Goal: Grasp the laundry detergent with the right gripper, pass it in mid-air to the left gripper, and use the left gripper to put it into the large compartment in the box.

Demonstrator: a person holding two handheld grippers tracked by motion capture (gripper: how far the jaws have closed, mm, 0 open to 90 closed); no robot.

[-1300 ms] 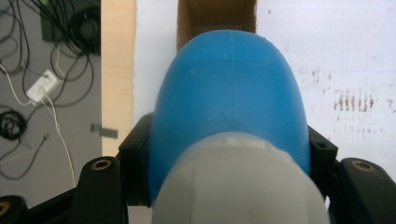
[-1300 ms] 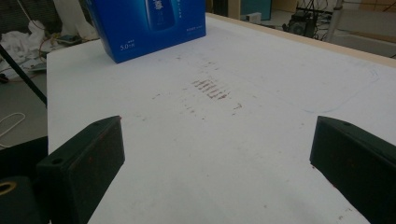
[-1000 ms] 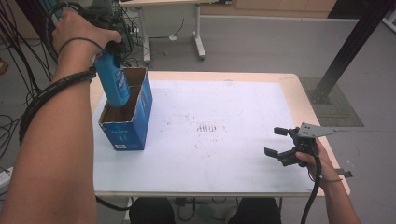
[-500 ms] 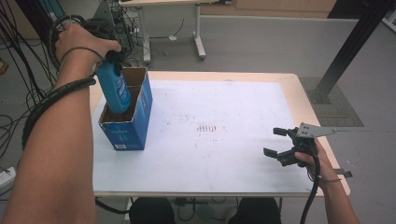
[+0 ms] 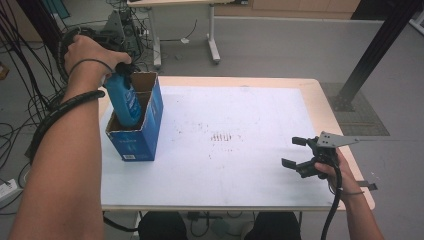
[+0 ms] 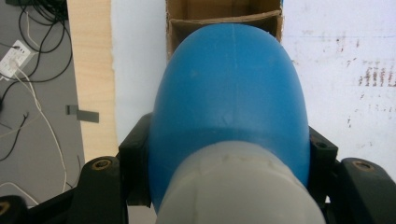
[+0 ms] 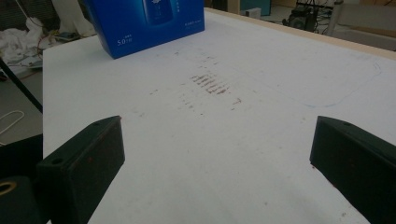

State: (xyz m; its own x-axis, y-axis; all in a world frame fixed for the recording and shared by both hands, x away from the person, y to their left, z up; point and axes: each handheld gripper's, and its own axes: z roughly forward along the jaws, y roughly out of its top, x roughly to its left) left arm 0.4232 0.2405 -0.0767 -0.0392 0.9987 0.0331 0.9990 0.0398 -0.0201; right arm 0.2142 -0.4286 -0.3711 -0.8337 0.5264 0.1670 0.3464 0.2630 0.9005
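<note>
A blue bottle (image 5: 125, 100) with a pale cap end (image 6: 240, 186) stands tilted, its lower part inside the open blue cardboard box (image 5: 135, 137) at the table's left. My left gripper (image 5: 119, 70) is shut on the bottle's upper part; in the left gripper view the black jaws press on both sides of the bottle (image 6: 231, 88), above the box's brown inside (image 6: 224, 11). My right gripper (image 5: 295, 152) rests low over the table's right front, open with nothing between its fingers (image 7: 84, 158). The box (image 7: 149, 23) stands far ahead of it.
The white table top (image 5: 240, 115) carries a patch of reddish-brown smudges (image 5: 222, 137) at its middle. Wooden table edges show at left and right. Cables and desk legs crowd the floor beyond the far left corner.
My left gripper has sunk with the blue bottle, which now reaches deeper into the box. The right gripper has kept still.
</note>
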